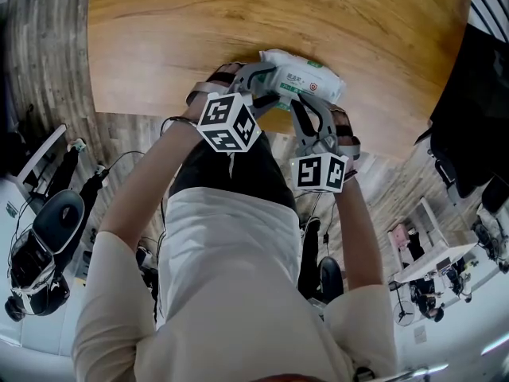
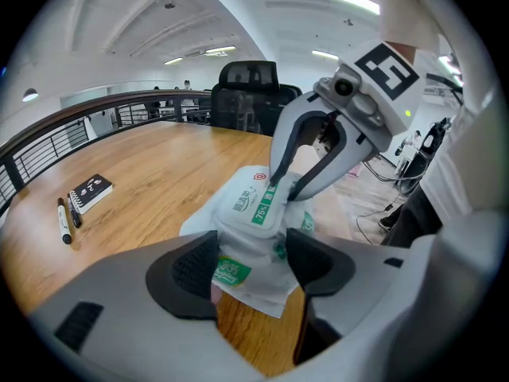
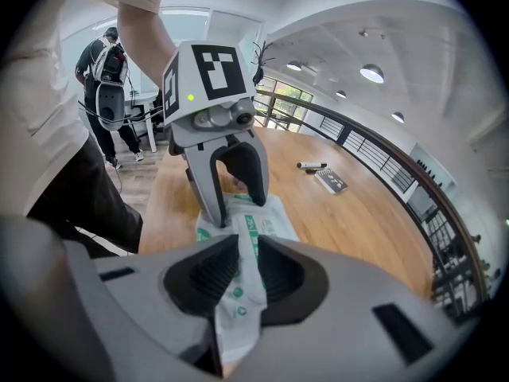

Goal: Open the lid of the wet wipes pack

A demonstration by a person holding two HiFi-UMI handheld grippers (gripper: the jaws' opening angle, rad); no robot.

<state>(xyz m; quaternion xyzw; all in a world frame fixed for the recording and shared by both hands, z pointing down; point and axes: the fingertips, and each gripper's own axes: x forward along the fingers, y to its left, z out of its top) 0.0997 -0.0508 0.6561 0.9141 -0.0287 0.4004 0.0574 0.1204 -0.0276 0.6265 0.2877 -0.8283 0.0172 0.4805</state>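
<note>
A: Left claw [image 2: 250, 265], state?

B: Clamped on the near end of the wet wipes pack [image 2: 253, 241]. Soft film is bunched between its pads.

A: Pack location?

B: At the near edge of the counter [image 1: 238, 22], caught between both claws. Can't tell whether it rests on the wood or hangs just off it.

A: Looks?

B: White pouch with green print. A rectangular lid [image 2: 246, 204] sits on top with a green label, still flat and closed.

A: Handling?

B: Likely light and squashy, with slick film that gives under the pads. The lid looks stiffer, so I'd hold the body by the film and catch the lid at its free lip.

A: Right claw [image 3: 238, 273]?

B: Pressed together on a fold of the pack's film, facing the left claw across the pack, so neither claw is on the lid itself
</note>
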